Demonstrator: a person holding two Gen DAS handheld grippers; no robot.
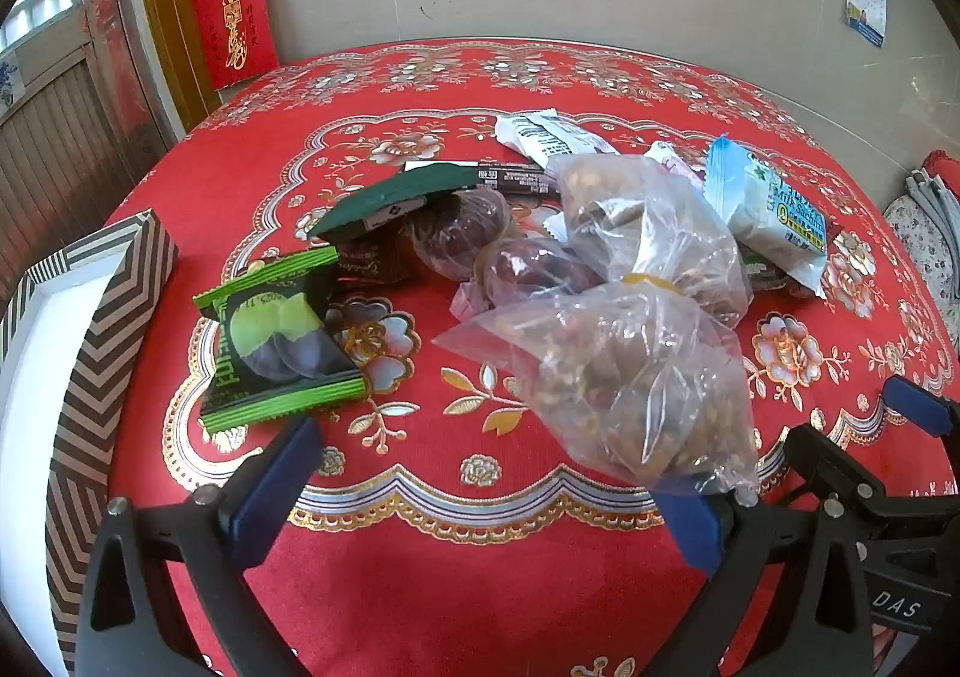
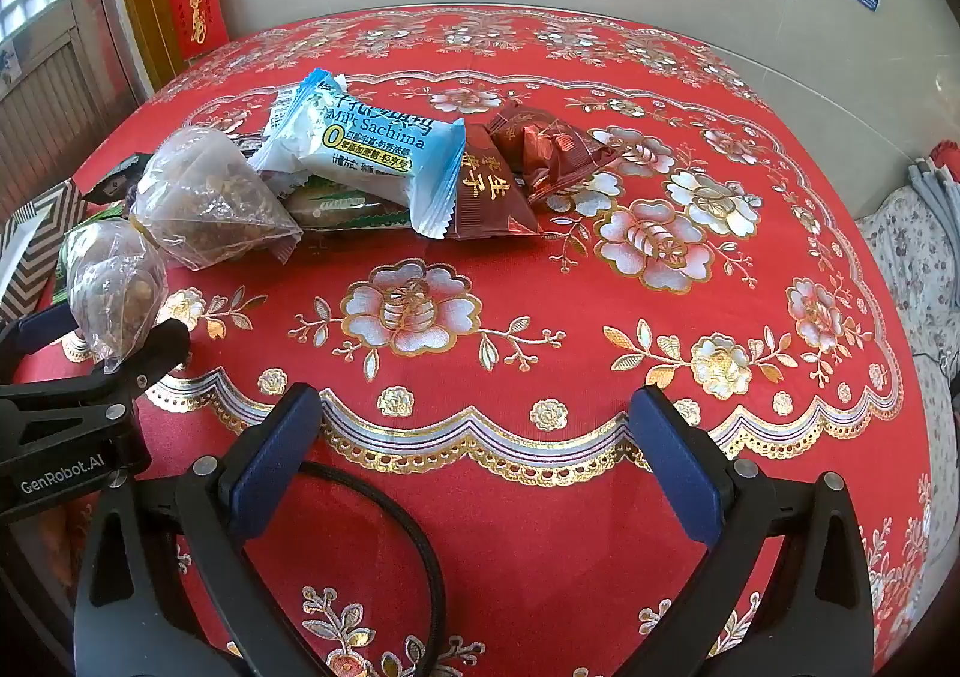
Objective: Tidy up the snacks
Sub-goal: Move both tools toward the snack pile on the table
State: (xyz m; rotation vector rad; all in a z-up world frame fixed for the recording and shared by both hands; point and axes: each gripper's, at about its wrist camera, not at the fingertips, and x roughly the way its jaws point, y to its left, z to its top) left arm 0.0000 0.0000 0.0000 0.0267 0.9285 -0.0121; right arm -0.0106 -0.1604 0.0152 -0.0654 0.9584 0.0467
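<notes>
A pile of snacks lies on the red flowered tablecloth (image 1: 480, 587): a green and black packet (image 1: 279, 338), a dark green packet (image 1: 390, 197), clear bags of brown snacks (image 1: 630, 383), and a blue Milk Sachima packet (image 1: 768, 215) that also shows in the right wrist view (image 2: 366, 149), beside brown packets (image 2: 540, 149). My left gripper (image 1: 486, 479) is open just short of the pile, its right finger touching the near clear bag (image 2: 117, 287). My right gripper (image 2: 474, 455) is open and empty over bare cloth.
A box with a zigzag striped rim (image 1: 90, 377) and white inside stands at the table's left edge. A wall with red hangings (image 1: 234, 23) is behind the table. A patterned seat (image 2: 918, 269) is at the right. A black cable (image 2: 414, 533) lies near my right gripper.
</notes>
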